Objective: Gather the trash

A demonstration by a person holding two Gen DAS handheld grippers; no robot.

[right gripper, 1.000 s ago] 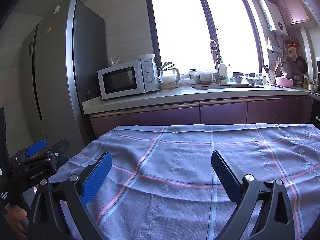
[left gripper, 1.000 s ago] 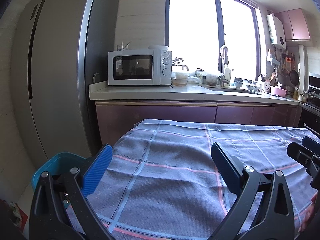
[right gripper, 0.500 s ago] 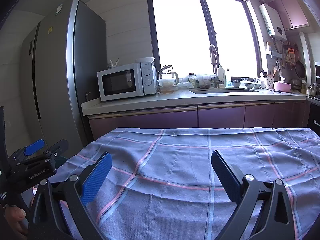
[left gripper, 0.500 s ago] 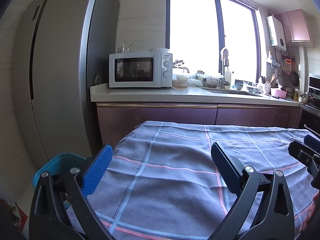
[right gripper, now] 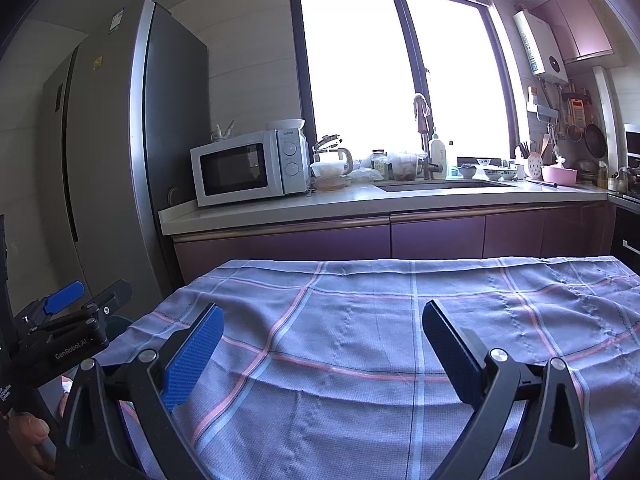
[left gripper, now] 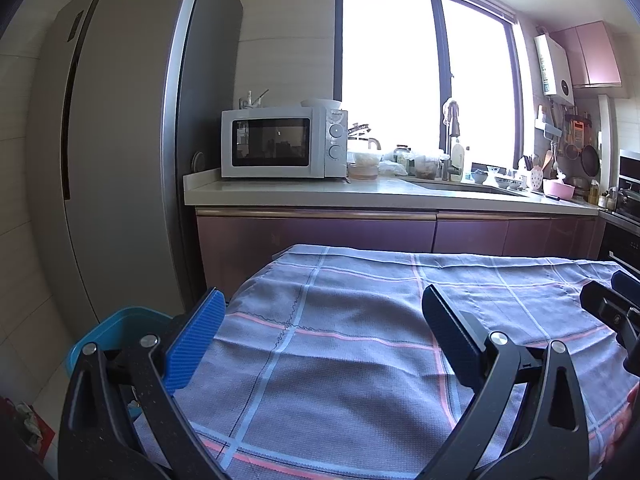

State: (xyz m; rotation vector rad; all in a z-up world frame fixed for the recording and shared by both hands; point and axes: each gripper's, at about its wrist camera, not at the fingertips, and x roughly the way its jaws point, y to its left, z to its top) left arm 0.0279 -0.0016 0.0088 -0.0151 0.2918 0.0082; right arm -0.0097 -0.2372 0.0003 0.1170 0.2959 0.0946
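Note:
A table draped in a blue-grey checked cloth [left gripper: 360, 344] [right gripper: 400, 340] fills the lower half of both views, with no trash visible on it. My left gripper [left gripper: 320, 340] hovers open over the cloth's left part, nothing between its blue pads. My right gripper [right gripper: 322, 348] is open too, empty, over the cloth's middle. A blue bin [left gripper: 108, 332] stands on the floor left of the table, partly hidden behind my left gripper's finger. The left gripper also shows at the left edge of the right wrist view [right gripper: 76, 320], held by a hand.
A tall grey fridge [left gripper: 120, 140] stands at the left. Behind the table runs a counter [left gripper: 360, 196] with purple cabinet fronts, a white microwave [left gripper: 280, 142], jars, a sink and a tap under a bright window. Something red and crumpled lies on the floor [left gripper: 28, 420] at the lower left.
Both views have tipped slightly upward, so the counter and table sit lower in frame. Both grippers stay open and empty.

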